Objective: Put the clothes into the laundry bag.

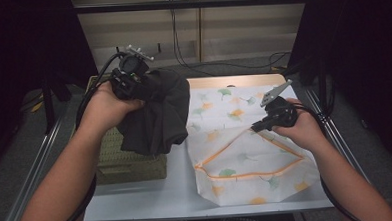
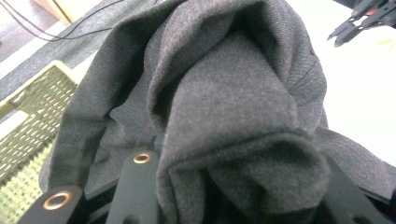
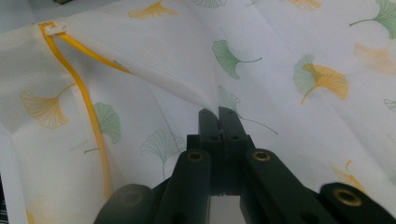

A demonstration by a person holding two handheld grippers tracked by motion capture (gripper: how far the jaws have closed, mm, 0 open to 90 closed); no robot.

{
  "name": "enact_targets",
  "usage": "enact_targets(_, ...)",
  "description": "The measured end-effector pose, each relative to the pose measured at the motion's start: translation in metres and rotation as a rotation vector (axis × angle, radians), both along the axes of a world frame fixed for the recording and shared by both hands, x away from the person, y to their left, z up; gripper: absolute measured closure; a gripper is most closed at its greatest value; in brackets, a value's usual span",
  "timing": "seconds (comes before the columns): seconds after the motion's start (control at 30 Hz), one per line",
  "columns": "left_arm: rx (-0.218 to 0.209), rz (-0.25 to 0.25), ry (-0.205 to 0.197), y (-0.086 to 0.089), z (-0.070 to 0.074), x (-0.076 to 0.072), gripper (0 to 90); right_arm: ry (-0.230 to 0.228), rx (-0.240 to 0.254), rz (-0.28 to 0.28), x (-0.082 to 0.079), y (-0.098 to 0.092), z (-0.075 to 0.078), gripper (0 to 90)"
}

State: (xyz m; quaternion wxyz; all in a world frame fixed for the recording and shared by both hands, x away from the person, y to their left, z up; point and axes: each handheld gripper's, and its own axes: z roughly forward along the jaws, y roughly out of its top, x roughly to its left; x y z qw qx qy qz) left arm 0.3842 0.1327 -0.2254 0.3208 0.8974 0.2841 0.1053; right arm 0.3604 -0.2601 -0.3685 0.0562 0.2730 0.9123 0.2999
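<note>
Left gripper (image 1: 142,85): clamped on a bunched fold of dark grey knitted garment (image 1: 156,112), jaws part-way apart with the thick cloth packed between them, as seen in the left gripper view (image 2: 243,186). Held raised near the far left corner of the table (image 1: 182,191); garment (image 2: 219,107) hanging down from the gripper, draped over the near part of an olive-green woven plastic basket (image 1: 131,166) and reaching the left border of the bag.

Right gripper (image 1: 257,126): fully closed, pinching a raised ridge of thin fabric on a white mesh laundry bag printed with green and yellow ginkgo leaves (image 1: 246,153). In the right gripper view, jaw tips (image 3: 218,116) pressed together on the fabric, pulling it up into a taut crease. Bag (image 3: 289,56) spread flat over the right half of the table, from far edge toward near edge. Orange zipper line (image 1: 237,176) running around the bag opening, below and left of the right gripper; the zipper line (image 3: 91,116) also visible at left in the right gripper view.
</note>
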Motion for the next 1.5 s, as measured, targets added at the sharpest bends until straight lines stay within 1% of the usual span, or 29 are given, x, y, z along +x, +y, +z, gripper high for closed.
enact_targets(0.03, 0.000, -0.006, 0.000, -0.002, 0.001, -0.001, 59.2, 0.000, -0.001, 0.003, 0.000, 0.000, 0.000, 90.0)
enact_targets(0.07, 0.000, -0.006, -0.012, -0.004, 0.001, -0.003, 59.2, 0.007, -0.001, -0.002, 0.000, 0.001, 0.001, 90.0)
enact_targets(0.1, 0.004, -0.020, -0.007, -0.006, 0.002, -0.004, 59.2, 0.000, -0.001, 0.004, 0.001, 0.001, 0.000, 90.0)
enact_targets(0.13, 0.001, -0.022, -0.020, -0.009, 0.003, -0.007, 59.2, 0.001, -0.002, -0.001, 0.001, 0.001, 0.000, 90.0)
enact_targets(0.17, 0.007, -0.035, -0.009, -0.010, 0.004, -0.008, 59.1, 0.000, -0.001, -0.002, 0.001, 0.001, 0.000, 90.0)
enact_targets(0.2, 0.001, -0.035, -0.019, -0.012, 0.004, -0.009, 59.1, 0.001, 0.000, -0.002, 0.001, 0.001, 0.000, 90.0)
enact_targets(0.27, 0.010, -0.055, -0.019, -0.016, 0.007, -0.013, 59.1, -0.009, 0.003, 0.002, 0.002, 0.001, 0.000, 90.0)
enact_targets(0.3, -0.002, -0.058, -0.017, -0.017, 0.008, -0.014, 59.2, -0.005, 0.008, 0.004, 0.003, 0.001, 0.001, 90.0)
enact_targets(0.33, 0.004, -0.070, -0.021, -0.018, 0.009, -0.015, 59.1, -0.010, 0.003, 0.001, 0.003, 0.001, 0.001, 90.0)
enact_targets(0.37, -0.008, -0.078, -0.031, -0.021, 0.009, -0.017, 59.1, -0.008, 0.004, 0.001, 0.003, 0.001, 0.002, 90.0)
enact_targets(0.4, -0.013, -0.090, -0.017, -0.022, 0.011, -0.019, 59.1, -0.007, 0.006, -0.001, 0.003, 0.001, 0.002, 90.0)
enact_targets(0.43, -0.013, -0.104, -0.018, -0.024, 0.012, -0.019, 59.2, -0.001, 0.010, -0.011, 0.003, 0.001, 0.003, 90.0)
enact_targets(0.47, -0.015, -0.106, -0.024, -0.025, 0.013, -0.021, 59.1, -0.004, 0.010, -0.008, 0.003, 0.001, 0.003, 90.0)
enact_targets(0.57, -0.036, -0.130, -0.017, -0.032, 0.016, -0.025, 59.1, -0.010, 0.012, -0.001, 0.004, 0.001, 0.003, 90.0)
enact_targets(0.67, -0.054, -0.158, 0.001, -0.038, 0.016, -0.029, 59.1, -0.014, 0.010, -0.005, 0.005, 0.001, 0.003, 90.0)
enact_targets(0.77, -0.031, -0.192, 0.000, -0.045, 0.016, -0.032, 59.1, -0.011, 0.014, -0.009, 0.006, 0.001, 0.003, 90.0)
enact_targets(0.8, -0.044, -0.190, -0.001, -0.048, 0.016, -0.034, 59.1, -0.011, 0.012, -0.012, 0.006, 0.000, 0.003, 90.0)
enact_targets(0.87, -0.033, -0.215, 0.001, -0.053, 0.017, -0.037, 59.0, -0.015, 0.018, -0.013, 0.007, 0.000, 0.004, 90.0)
enact_targets(0.9, -0.050, -0.211, 0.006, -0.056, 0.017, -0.039, 59.0, -0.015, 0.024, -0.013, 0.007, 0.000, 0.004, 90.0)
enact_targets(0.93, -0.036, -0.234, 0.002, -0.058, 0.019, -0.040, 59.0, -0.022, 0.020, -0.011, 0.008, -0.001, 0.005, 90.0)
enact_targets(0.97, -0.050, -0.229, 0.003, -0.060, 0.019, -0.042, 58.9, -0.020, 0.026, -0.016, 0.009, -0.001, 0.005, 90.0)
enact_targets(1.0, -0.051, -0.238, 0.002, -0.062, 0.020, -0.043, 58.9, -0.015, 0.026, -0.023, 0.009, -0.001, 0.006, 90.0)
enact_targets(1.13, -0.070, -0.262, 0.010, -0.069, 0.022, -0.048, 58.9, -0.029, 0.034, -0.017, 0.011, -0.001, 0.007, 90.0)
enact_targets(1.17, -0.067, -0.267, 0.012, -0.071, 0.021, -0.050, 58.8, -0.028, 0.028, -0.021, 0.012, -0.001, 0.008, 90.0)
enact_targets(1.2, -0.067, -0.275, 0.014, -0.073, 0.020, -0.051, 58.8, -0.021, 0.034, -0.023, 0.012, 0.000, 0.008, 90.0)
enact_targets(1.27, -0.065, -0.283, 0.013, -0.078, 0.019, -0.053, 58.8, -0.030, 0.033, -0.021, 0.013, 0.000, 0.008, 90.0)
enact_targets(1.3, -0.063, -0.295, 0.015, -0.080, 0.018, -0.054, 58.8, -0.023, 0.035, -0.027, 0.012, 0.001, 0.008, 90.0)
enact_targets(1.33, -0.065, -0.299, 0.017, -0.082, 0.018, -0.055, 58.8, -0.032, 0.036, -0.023, 0.013, 0.001, 0.008, 90.0)
enact_targets(1.5, -0.086, -0.332, 0.020, -0.090, 0.018, -0.060, 58.7, -0.031, 0.034, -0.023, 0.014, 0.003, 0.008, 90.0)
